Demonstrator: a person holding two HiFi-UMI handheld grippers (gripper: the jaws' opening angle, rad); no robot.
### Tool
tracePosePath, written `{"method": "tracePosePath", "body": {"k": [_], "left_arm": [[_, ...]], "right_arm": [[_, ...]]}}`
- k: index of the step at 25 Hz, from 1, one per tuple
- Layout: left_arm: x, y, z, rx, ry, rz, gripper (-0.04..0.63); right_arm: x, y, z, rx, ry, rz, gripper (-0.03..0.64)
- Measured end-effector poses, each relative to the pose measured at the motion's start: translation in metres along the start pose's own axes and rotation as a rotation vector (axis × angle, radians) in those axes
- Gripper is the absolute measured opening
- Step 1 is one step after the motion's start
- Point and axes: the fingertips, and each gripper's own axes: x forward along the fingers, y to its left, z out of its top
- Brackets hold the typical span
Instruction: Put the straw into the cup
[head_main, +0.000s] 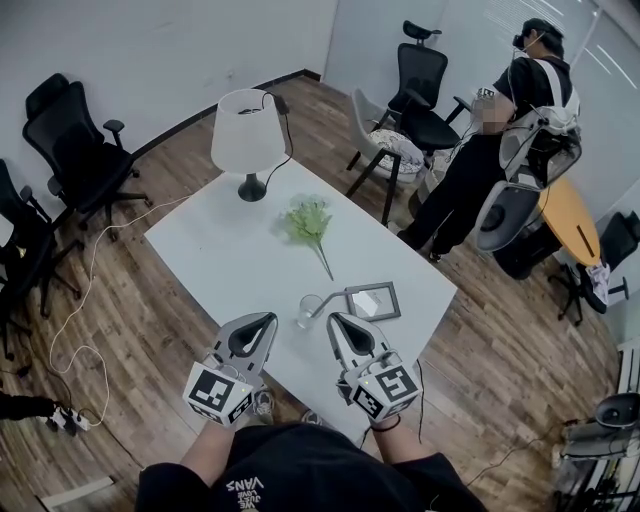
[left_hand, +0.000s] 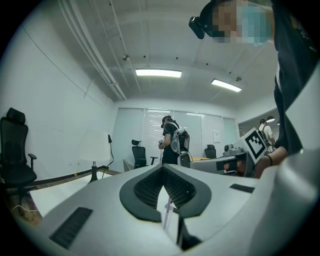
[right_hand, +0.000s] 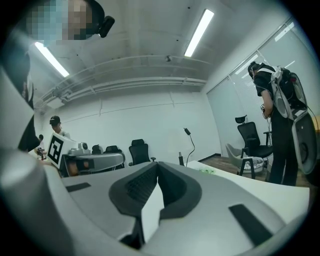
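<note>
Both your grippers sit over the table's (head_main: 220, 250) near corner, with the edge right under them. Left gripper (head_main: 269, 318): jaws tip to tip, nothing pinched. Right gripper (head_main: 334, 319): closed too, empty. The cup (head_main: 309, 310) stands at 12 o'clock, just past the tips and between them. The straw (head_main: 331, 303) looks to lean from the cup toward 2 o'clock, at the frame (head_main: 373, 300); it's too thin to confirm it's inside. There's bare tabletop from cup to plant (head_main: 309, 222) at 12. Lamp (head_main: 248, 140) at 11, by the far edge. Chair (head_main: 75, 140) at 9 and a person (head_main: 490, 150) at 2, both off the table.
</note>
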Motion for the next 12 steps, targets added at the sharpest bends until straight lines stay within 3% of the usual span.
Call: {"method": "tracePosePath", "body": {"k": [12], "left_arm": [[0.0027,0.0027,0.0027,0.017,0.014,-0.028,0.011]], "right_arm": [[0.0044,0.0001,-0.0032,-0.016,0.022,-0.024,0.018]]}}
